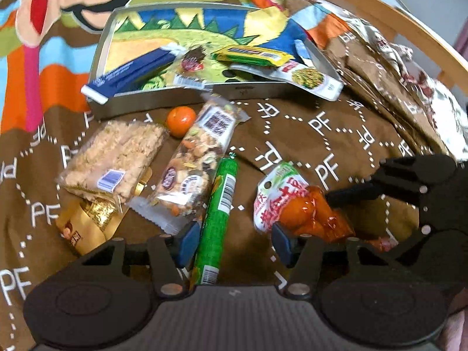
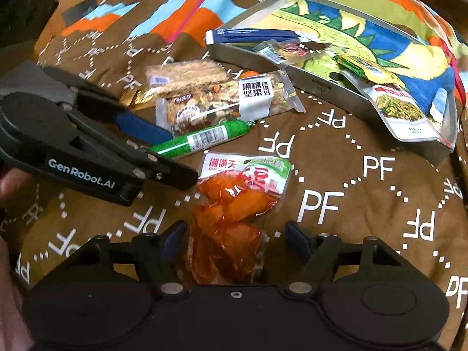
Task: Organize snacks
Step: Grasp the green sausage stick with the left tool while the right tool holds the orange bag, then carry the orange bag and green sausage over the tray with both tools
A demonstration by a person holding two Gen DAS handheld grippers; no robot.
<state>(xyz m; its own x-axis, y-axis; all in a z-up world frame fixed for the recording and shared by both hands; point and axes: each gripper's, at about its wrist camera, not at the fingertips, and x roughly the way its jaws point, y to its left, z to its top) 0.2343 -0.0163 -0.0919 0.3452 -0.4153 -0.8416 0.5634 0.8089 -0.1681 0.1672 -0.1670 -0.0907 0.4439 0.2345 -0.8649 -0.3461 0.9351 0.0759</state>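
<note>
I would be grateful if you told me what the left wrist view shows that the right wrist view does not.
Only the left wrist view shows the small round orange fruit clearly, with the crumpled brown-and-silver bags and the curved wooden rim at right.

Only the right wrist view shows the black printed characters on the clear nut-bar wrapper and the lettering on the left gripper.

Both show the shallow metal tin with a dinosaur print, the green sausage stick, the orange-red vacuum pouch and the brown patterned cloth.
</note>
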